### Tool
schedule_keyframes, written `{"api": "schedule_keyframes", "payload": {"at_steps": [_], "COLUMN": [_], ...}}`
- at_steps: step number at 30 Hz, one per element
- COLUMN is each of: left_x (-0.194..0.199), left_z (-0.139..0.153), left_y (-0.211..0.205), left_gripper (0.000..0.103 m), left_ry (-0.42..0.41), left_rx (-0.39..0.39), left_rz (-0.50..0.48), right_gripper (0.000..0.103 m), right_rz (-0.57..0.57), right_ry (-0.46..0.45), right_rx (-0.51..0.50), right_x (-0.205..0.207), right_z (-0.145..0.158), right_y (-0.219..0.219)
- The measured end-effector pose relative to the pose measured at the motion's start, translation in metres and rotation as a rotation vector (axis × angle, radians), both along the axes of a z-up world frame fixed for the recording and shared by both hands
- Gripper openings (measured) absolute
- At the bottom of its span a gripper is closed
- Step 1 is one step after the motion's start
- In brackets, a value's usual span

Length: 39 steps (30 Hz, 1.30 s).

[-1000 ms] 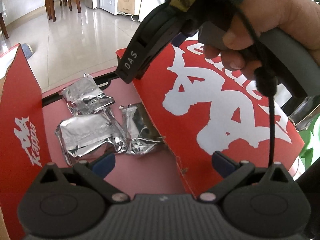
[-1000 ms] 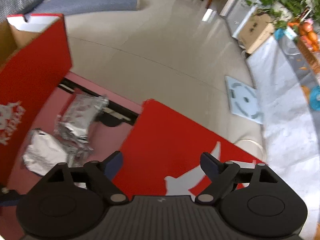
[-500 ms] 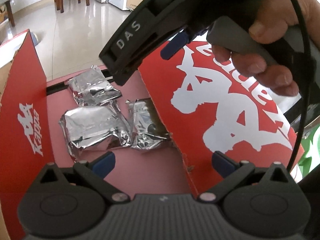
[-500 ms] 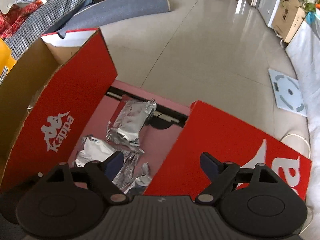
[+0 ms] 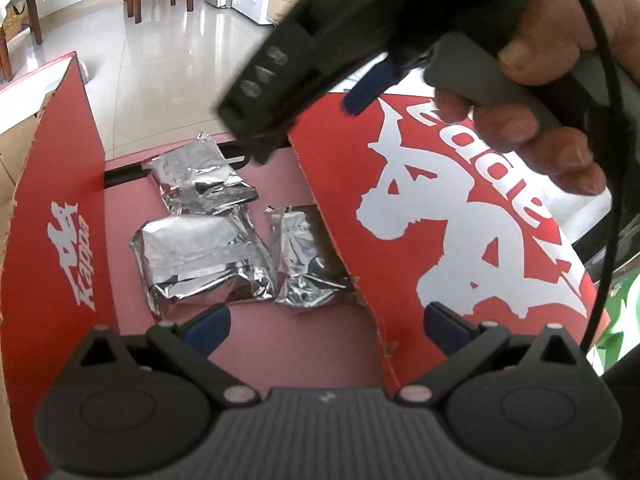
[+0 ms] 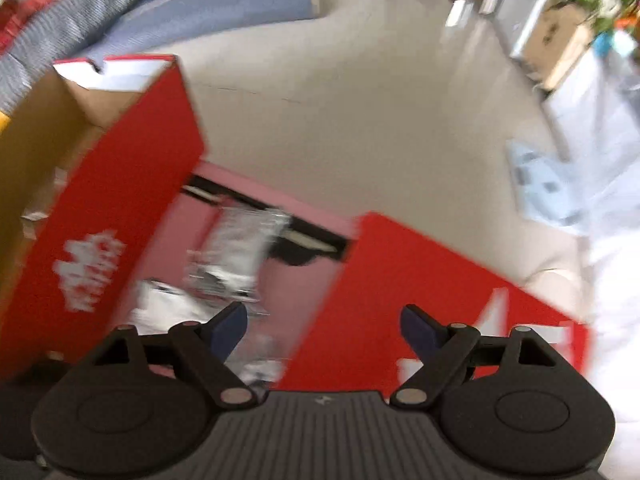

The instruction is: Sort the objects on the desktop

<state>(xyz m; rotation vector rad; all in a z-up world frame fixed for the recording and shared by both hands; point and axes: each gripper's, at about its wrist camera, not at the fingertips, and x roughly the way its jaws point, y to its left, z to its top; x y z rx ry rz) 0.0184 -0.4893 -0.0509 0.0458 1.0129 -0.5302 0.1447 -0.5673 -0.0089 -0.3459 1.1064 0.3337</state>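
Silver foil packets (image 5: pixel 200 256), three of them, already lie on the pink surface (image 5: pixel 280 344) between the red box flaps. Your left gripper (image 5: pixel 324 322) hangs wide and empty; your right gripper (image 6: pixel 324 326) too. Whatever remains to sort is out of view.

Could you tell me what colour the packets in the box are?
Shiny silver foil packets; clearest in the left wrist view.

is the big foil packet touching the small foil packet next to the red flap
Touching: in the left wrist view the big foil packet has its crumpled right edge pressed against the small foil packet, with no gap showing.
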Motion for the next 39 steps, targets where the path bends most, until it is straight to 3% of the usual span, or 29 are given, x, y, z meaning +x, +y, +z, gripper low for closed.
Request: {"api": "schedule_keyframes", "payload": {"at_steps": [7, 12, 15, 24, 32, 39], "left_x": [0.001, 0.002, 0.004, 0.007, 0.006, 0.003], "left_z": [0.000, -0.002, -0.006, -0.007, -0.004, 0.016], "left_y": [-0.002, -0.001, -0.001, 0.002, 0.004, 0.003], "left_gripper": [0.103, 0.103, 0.103, 0.103, 0.103, 0.103], "left_ry": [0.015, 0.039, 0.058, 0.056, 0.034, -0.047], "left_rx": [-0.056, -0.110, -0.138, -0.170, -0.175, -0.135], "left_rz": [-0.021, -0.038, -0.041, -0.031, -0.041, -0.045], "right_gripper": [0.084, 0.088, 0.094, 0.100, 0.100, 0.100], "right_rz": [0.018, 0.057, 0.048, 0.040, 0.048, 0.031], "right_ry": [-0.052, -0.040, -0.053, -0.098, -0.112, -0.109], "right_rx": [-0.136, -0.220, -0.230, -0.300, -0.353, -0.307], "right_x": [-0.002, -0.001, 0.001, 0.003, 0.003, 0.004], "right_z": [-0.005, -0.017, -0.018, -0.020, -0.020, -0.013], "right_y": [0.002, 0.006, 0.002, 0.005, 0.008, 0.003]}}
